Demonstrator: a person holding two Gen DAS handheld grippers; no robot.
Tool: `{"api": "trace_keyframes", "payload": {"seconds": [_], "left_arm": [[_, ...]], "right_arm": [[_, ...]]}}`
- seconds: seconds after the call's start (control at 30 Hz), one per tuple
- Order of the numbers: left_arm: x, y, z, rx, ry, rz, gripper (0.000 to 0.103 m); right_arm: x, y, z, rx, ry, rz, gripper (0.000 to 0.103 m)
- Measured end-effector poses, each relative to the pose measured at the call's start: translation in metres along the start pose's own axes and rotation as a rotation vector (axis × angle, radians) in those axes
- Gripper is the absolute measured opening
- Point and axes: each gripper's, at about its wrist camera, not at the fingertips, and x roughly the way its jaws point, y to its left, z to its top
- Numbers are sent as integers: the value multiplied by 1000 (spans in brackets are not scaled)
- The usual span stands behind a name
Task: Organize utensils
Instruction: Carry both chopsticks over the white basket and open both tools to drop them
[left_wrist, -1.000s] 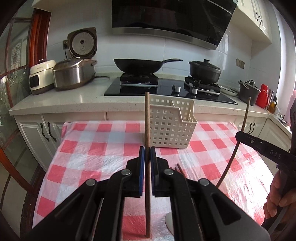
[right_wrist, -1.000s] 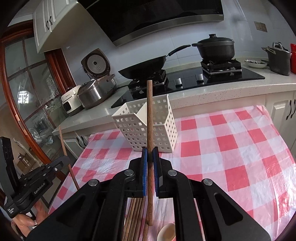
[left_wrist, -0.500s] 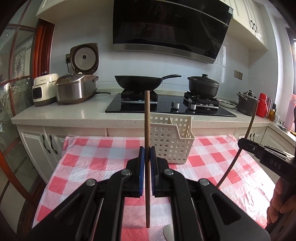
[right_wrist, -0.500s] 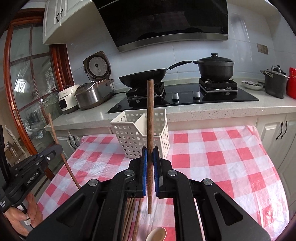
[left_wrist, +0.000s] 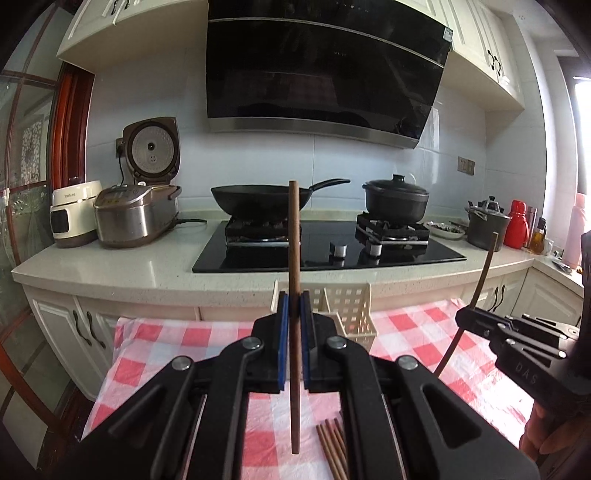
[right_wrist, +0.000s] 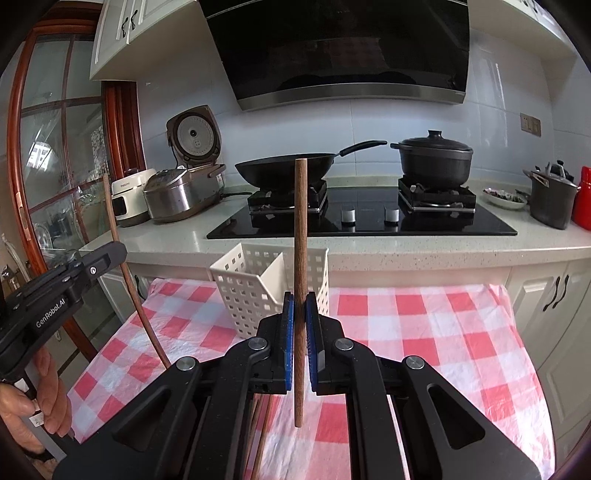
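Chopsticks are the task's things here: two are held, one in each tool, and more lie loose on the desk; the left tool is clamped on one chopstick, a straight brown wooden stick standing upright between blue pads, its lower end hanging clear above the cloth; the right tool is clamped the same way on a second chopstick, also upright and round-ended at the top; each tool shows in the other's view at the frame edge, with its stick bent by the lens. Loose chopsticks lie on the cloth below the left tool, about five ends showing, the rest cut off by the tool's body and the frame, so the full count cannot be told; in the right view only thin slivers of them show under the tool. One white perforated basket stands on the checked cloth at the far edge of the desk, ahead of both tools; it has a divider, and in the left view its lower part is hidden behind the tool. Behind it are one wok, one lidded black pot and two cookers on the counter; a hand grips the left tool's handle, partly cut off.
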Motion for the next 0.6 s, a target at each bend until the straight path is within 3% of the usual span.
{"api": "trace_keyframes", "payload": {"seconds": [0.23, 0.6], "left_arm": [[10, -5, 29, -5, -68, 1, 6], [36, -2, 114, -23, -234, 32, 6]], "right_arm": [[9, -4, 33, -9, -73, -5, 9], [36, 3, 96, -24, -184, 14, 9]]}}
